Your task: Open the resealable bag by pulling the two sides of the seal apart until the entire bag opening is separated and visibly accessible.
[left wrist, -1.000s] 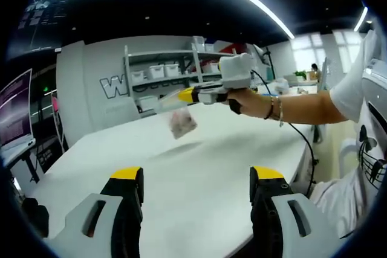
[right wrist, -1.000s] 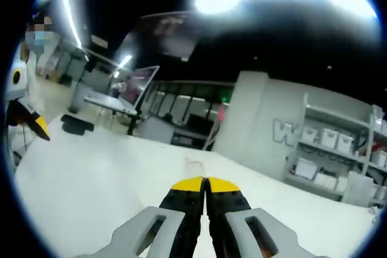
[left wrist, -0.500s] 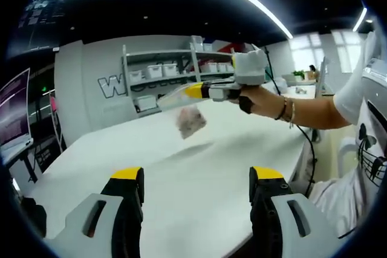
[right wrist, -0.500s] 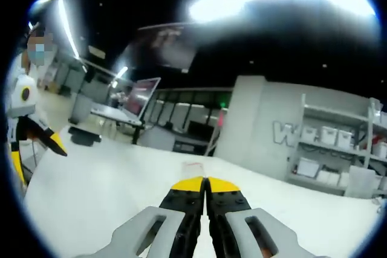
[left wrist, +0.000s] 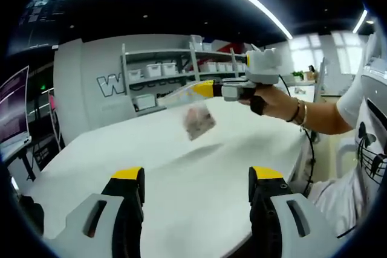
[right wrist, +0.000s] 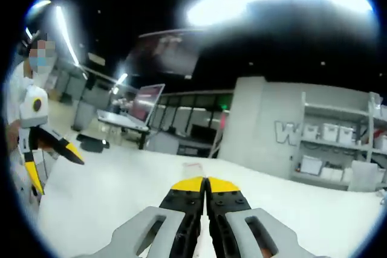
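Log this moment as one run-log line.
right gripper: shut on bag, held above table | left gripper: open, empty | seal: not yet pulled

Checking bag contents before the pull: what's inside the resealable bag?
Through the clear resealable bag, held up by the right claw, a pinkish-brown clump sits at the lower end. Too blurred to identify. The seal edge is pinched inside the claw, hidden.

You get bright ceiling strips (left wrist: pixel 254 1) glaring hard (blown out in the right gripper view), fisheye-bent edges, and soft blur throughout.
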The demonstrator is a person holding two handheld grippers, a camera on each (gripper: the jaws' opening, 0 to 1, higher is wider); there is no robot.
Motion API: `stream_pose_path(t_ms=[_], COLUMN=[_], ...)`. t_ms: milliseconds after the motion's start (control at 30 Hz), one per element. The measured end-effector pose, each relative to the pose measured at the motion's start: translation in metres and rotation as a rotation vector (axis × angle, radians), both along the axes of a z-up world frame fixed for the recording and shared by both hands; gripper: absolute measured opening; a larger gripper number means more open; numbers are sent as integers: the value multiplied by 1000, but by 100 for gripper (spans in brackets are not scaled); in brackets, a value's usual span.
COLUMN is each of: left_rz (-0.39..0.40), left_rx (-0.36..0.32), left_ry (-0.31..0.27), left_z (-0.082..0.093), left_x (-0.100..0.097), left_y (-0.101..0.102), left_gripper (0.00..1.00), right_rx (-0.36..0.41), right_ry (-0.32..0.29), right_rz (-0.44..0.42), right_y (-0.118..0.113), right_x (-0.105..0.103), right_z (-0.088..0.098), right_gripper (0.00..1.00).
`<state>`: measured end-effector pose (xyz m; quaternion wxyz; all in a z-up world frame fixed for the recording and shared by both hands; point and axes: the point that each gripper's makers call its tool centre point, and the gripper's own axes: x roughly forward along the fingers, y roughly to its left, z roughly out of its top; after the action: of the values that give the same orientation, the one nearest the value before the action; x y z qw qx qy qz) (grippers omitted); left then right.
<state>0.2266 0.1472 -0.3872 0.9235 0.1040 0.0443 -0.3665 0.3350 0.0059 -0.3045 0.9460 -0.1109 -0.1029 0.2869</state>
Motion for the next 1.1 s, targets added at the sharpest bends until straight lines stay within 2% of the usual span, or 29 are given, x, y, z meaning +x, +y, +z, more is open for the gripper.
stream_pose_path(t_ms=[300,833,1100], left_rz=[0,1,-2], left_rx=[3,10,17], left_ry=[4,7,9], left_z=[-1,-4,-5], left_x=[0,1,1], left_y=[0,1,1], left_gripper=[69,68,67], right_rx=[55,67,76], right_ry=[-8,-8,2], right_rz=[9,61,70], right_y=[-2,9,7], right_x=[-18,-46,-55], right_z=[4,4,1], right_gripper=[0,0,0])
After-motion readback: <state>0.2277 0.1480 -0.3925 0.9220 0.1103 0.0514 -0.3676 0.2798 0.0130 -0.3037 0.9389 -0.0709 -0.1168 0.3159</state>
